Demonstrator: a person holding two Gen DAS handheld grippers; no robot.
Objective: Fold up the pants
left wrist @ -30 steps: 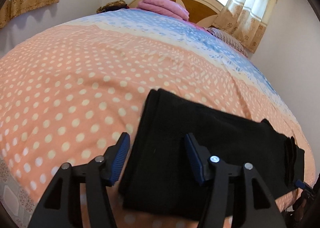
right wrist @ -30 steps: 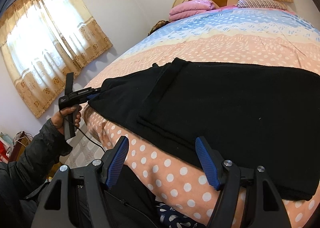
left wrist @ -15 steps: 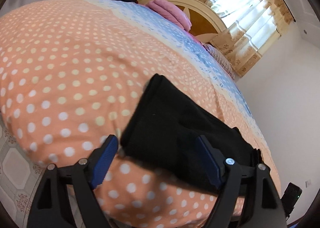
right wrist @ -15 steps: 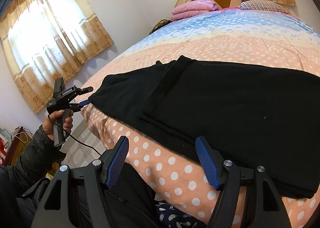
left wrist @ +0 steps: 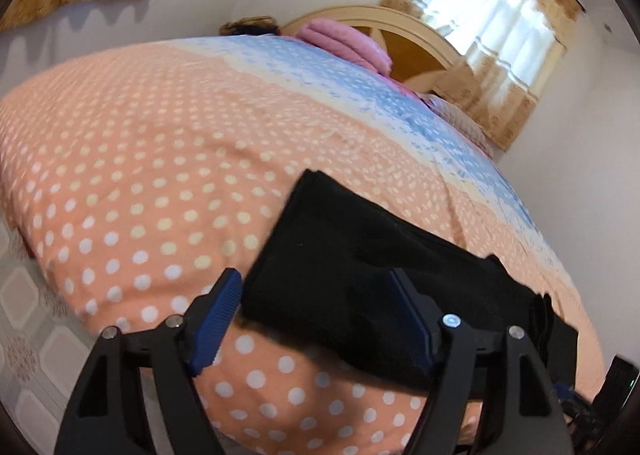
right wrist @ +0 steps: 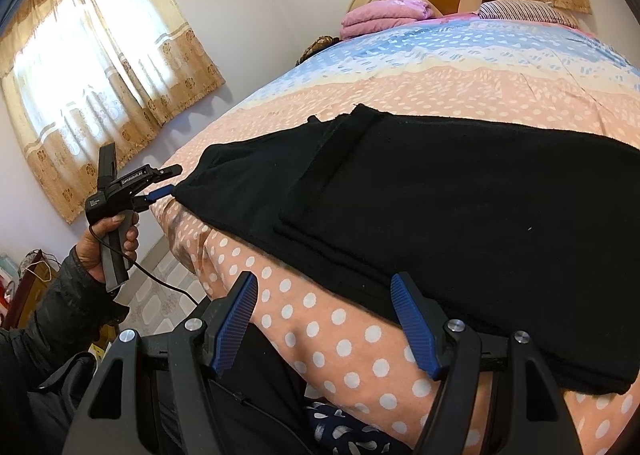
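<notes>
Pants [right wrist: 460,223] lie ahead of (not between) fingers [right wrist: 412,319].

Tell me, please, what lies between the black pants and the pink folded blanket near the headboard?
Only bare bedspread: a peach dotted band, then a blue one, between the black pants and the pink folded blanket. Both wrist views show it.

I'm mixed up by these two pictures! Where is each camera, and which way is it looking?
Left wrist: rides on the left claw, low at the bed's edge, looking over the black pants toward the headboard; only its claw fingers show.
Right wrist: rides on the right claw, looking along the pants; the left hand shows.
Shared: pants, headboard, pink blanket.
</notes>
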